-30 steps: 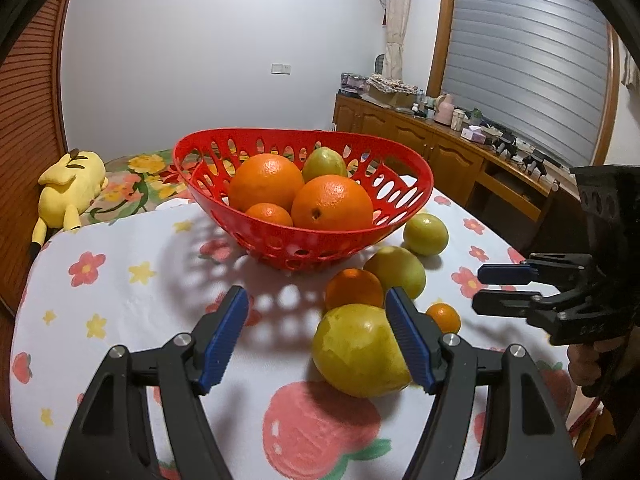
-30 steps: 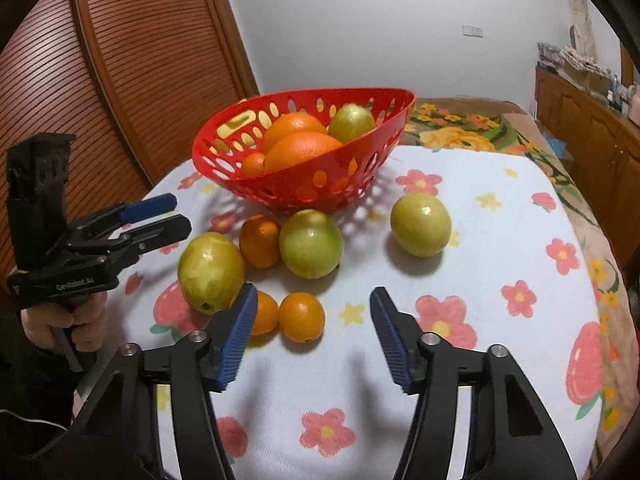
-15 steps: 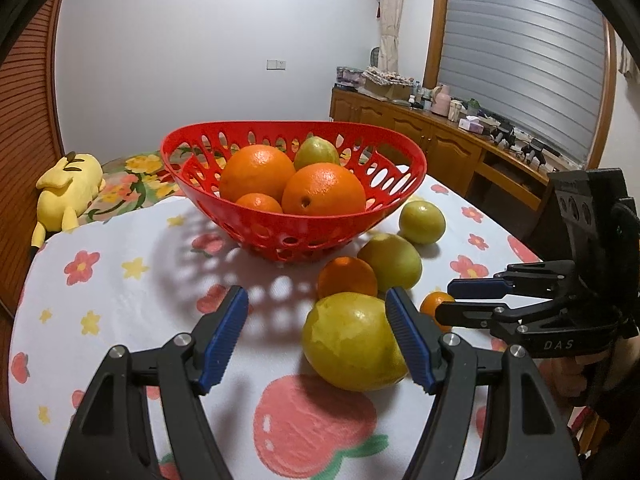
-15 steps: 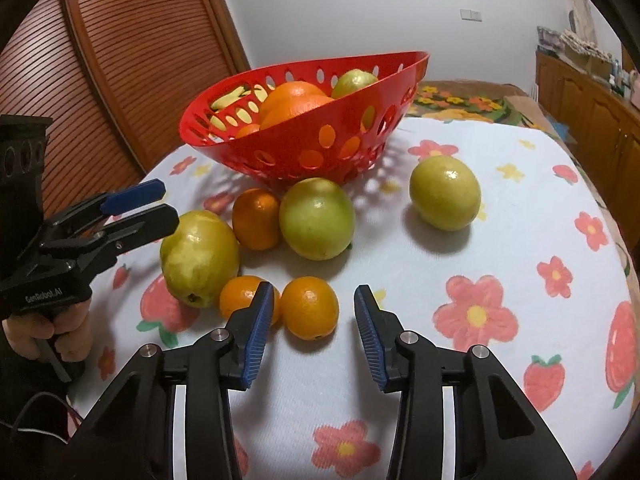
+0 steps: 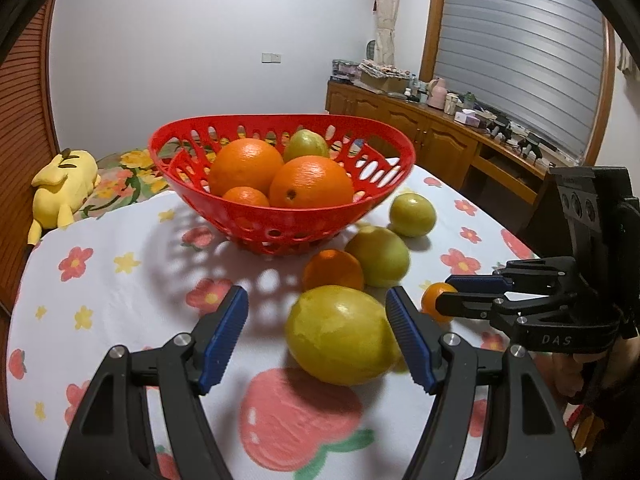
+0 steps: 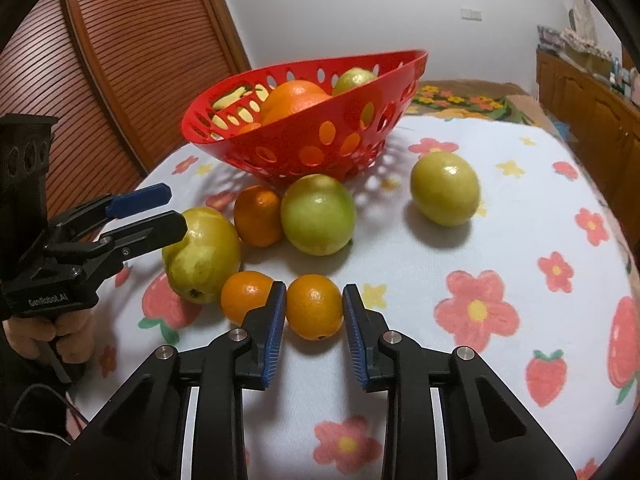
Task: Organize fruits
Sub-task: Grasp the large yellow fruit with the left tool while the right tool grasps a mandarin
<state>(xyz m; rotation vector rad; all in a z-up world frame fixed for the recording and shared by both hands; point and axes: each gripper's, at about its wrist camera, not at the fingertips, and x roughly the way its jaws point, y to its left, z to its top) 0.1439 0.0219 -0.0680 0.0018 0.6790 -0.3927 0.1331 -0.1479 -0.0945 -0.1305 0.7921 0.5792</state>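
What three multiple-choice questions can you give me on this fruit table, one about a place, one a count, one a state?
1. Where is the small orange mandarin nearest the right gripper?
A. In the basket
B. Between its fingers, on the cloth
C. On the floor
2. How many fruits lie on the flowered tablecloth outside the red perforated plastic basket?
A. Two
B. Ten
C. Six
3. How is the left gripper?
A. Open, holding nothing
B. Shut on an orange
C. Shut on the basket rim
Answers: 1 B, the blue-padded jaws flank it; 2 C, three orange and three yellow-green show in the right wrist view; 3 A, its jaws stand wide apart.
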